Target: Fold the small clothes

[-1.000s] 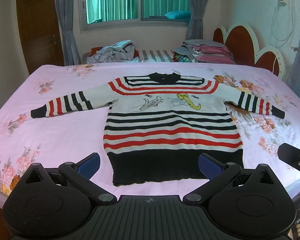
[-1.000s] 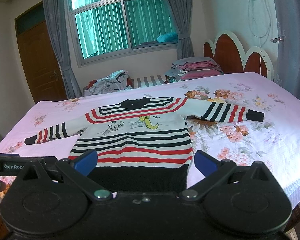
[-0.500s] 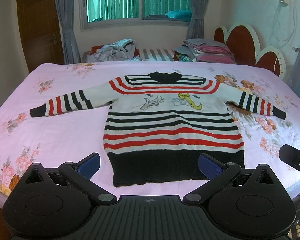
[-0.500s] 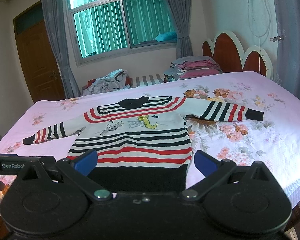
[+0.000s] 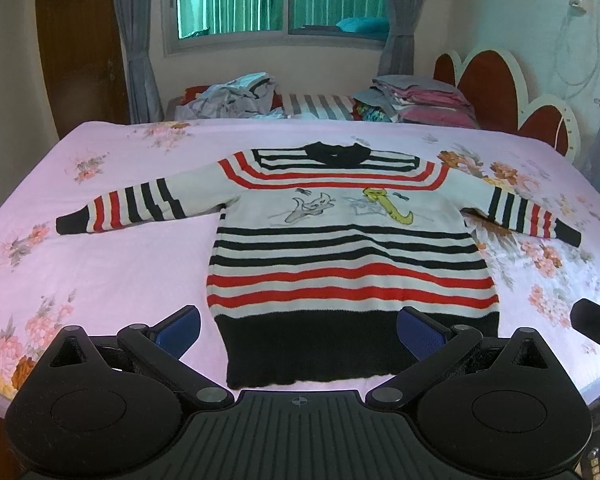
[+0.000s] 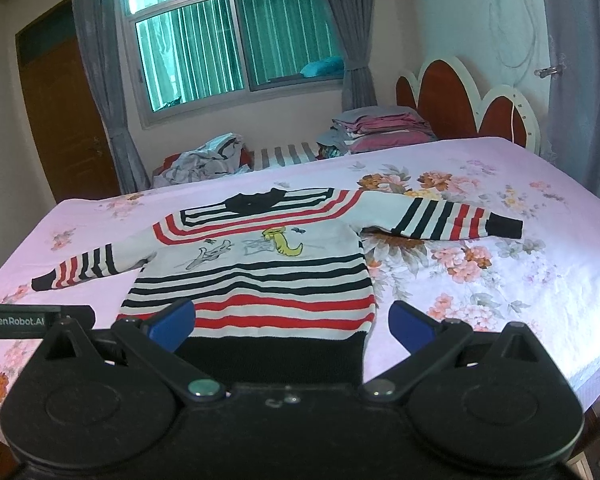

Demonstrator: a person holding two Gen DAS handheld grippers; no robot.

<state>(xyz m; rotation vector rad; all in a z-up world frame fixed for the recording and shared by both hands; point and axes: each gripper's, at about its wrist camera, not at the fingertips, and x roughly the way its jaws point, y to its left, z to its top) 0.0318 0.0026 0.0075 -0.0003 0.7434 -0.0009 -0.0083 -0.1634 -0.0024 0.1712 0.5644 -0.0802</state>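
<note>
A small striped sweater [image 5: 340,248], white with black and red stripes, a black hem and cartoon figures on the chest, lies flat face up on the pink floral bed [image 5: 100,272], both sleeves spread out sideways. It also shows in the right wrist view [image 6: 260,280]. My left gripper [image 5: 298,330] is open and empty, held above the near bed edge just short of the black hem. My right gripper [image 6: 292,320] is open and empty, over the hem's right half. The left gripper's body [image 6: 36,320] shows at the left edge of the right wrist view.
A heap of loose clothes [image 5: 232,94] and a stack of folded clothes [image 5: 416,102] lie beyond the far side of the bed. A red and white headboard [image 5: 500,92] stands at the right. A window with curtains and a wooden door [image 6: 68,120] are behind.
Both grippers have shifted slightly; the sweater sits a little lower and nearer in both views. The sweater itself has not moved.
</note>
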